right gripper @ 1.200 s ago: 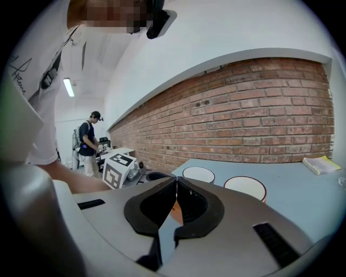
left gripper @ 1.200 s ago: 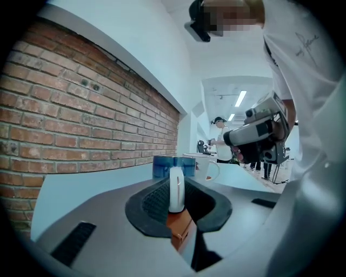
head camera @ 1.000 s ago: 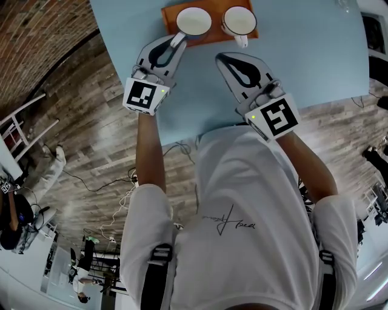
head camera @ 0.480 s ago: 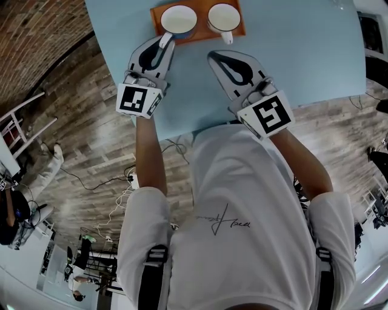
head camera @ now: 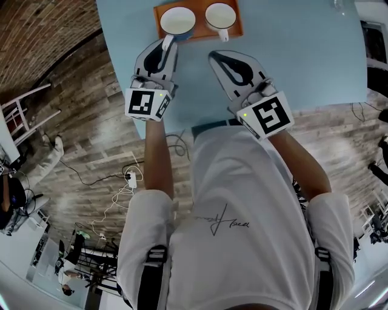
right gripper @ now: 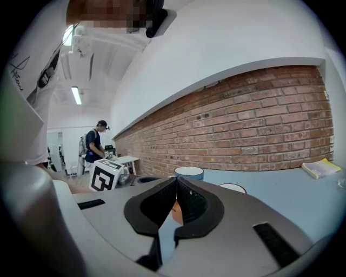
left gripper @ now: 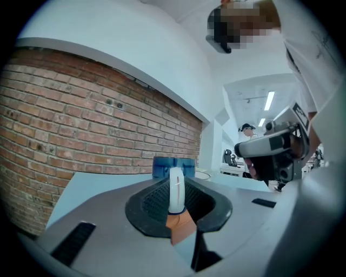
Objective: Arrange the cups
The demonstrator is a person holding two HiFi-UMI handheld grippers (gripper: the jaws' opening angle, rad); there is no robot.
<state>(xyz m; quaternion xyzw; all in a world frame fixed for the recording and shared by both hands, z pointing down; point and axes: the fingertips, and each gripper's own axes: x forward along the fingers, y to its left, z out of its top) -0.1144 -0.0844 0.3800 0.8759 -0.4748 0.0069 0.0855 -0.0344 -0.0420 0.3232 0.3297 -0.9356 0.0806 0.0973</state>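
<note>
Two cups stand on an orange tray point(head camera: 236, 27) at the far side of the light blue table point(head camera: 303, 54). The left cup point(head camera: 177, 20) is blue outside and white inside. My left gripper point(head camera: 167, 43) is shut on its white handle point(left gripper: 176, 189), and the blue cup wall point(left gripper: 173, 166) shows just beyond the jaws. The right cup point(head camera: 220, 16) is white, with its handle toward me. My right gripper point(head camera: 213, 56) hovers just short of the tray, shut and empty. Past its tips point(right gripper: 175, 186) I see the blue cup point(right gripper: 188, 173) and the white cup's rim point(right gripper: 232, 188).
The table's near edge runs just under both hands, with wooden floor point(head camera: 91, 133) to the left. A brick wall point(right gripper: 259, 130) stands behind the table. A yellow book point(right gripper: 319, 169) lies far right on the table. A person point(right gripper: 96, 146) stands in the background.
Both grippers have risen slightly and drawn a little closer to the tray. The left one keeps its grip on the cup handle. The right one stays shut.
</note>
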